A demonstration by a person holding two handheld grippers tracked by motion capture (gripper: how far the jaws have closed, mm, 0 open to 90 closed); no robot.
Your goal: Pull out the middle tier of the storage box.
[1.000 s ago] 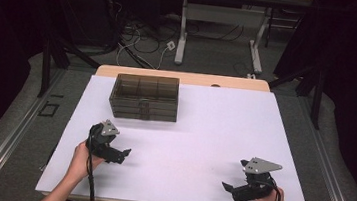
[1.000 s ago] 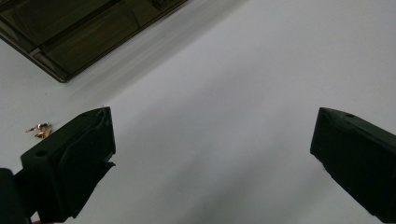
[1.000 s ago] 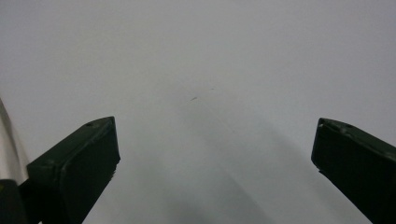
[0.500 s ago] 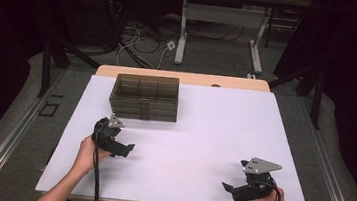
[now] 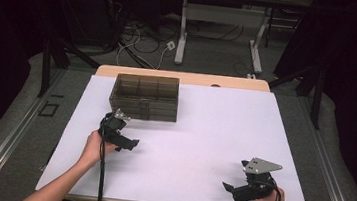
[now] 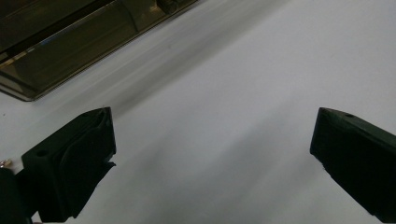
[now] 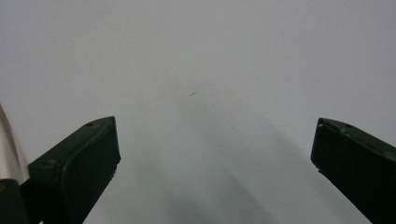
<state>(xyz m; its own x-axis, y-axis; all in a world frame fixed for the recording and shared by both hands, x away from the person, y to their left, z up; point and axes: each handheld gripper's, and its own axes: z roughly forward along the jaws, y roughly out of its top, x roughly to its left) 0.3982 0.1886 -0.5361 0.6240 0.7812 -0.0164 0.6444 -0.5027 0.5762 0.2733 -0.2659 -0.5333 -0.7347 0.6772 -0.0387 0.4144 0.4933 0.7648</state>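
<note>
Smoked-plastic organiser box (image 5: 144, 96) sits near the table's (image 5: 213, 134) far-left corner as the left gripper (image 5: 131, 143), jaws spread, approaches; next likely reaching its latch. Right gripper (image 5: 230, 188) rests spread, near edge.

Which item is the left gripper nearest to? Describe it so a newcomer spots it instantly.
Start at the white table and look to its far left part. There sits a smoky translucent box with inner dividers, just beyond the left gripper. It is the one dark, see-through container resting on the white surface.
</note>
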